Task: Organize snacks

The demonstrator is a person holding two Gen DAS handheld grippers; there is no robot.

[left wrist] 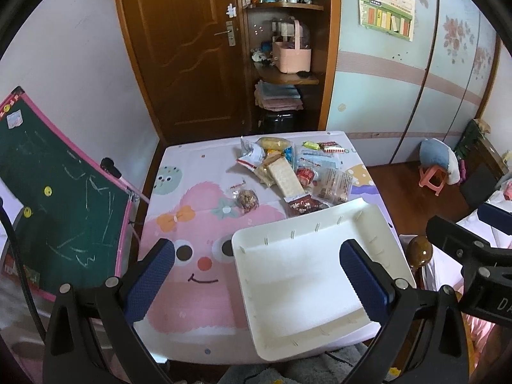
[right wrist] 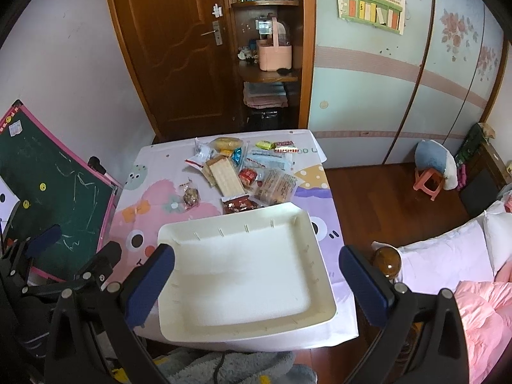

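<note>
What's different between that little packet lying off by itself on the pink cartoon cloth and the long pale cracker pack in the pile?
The little packet is short and see-through, showing brown lumps; the cracker pack is long, flat and pale tan. The little packet lies alone to the left, apart from everything, while the cracker pack sits in the heap, overlapping other wrappers. Both lie sealed on the tablecloth, outside the white tray.

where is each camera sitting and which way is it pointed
Left wrist: sits on the left tongs, held high over the table's near left, facing the door; its open blue fingers show, plus the right tongs at the right edge.
Right wrist: sits on the right tongs, above the white tray, facing the same way; its open fingers show, plus the left tongs at lower left.
Shared: tray, snack pile, chalkboard, door.
</note>
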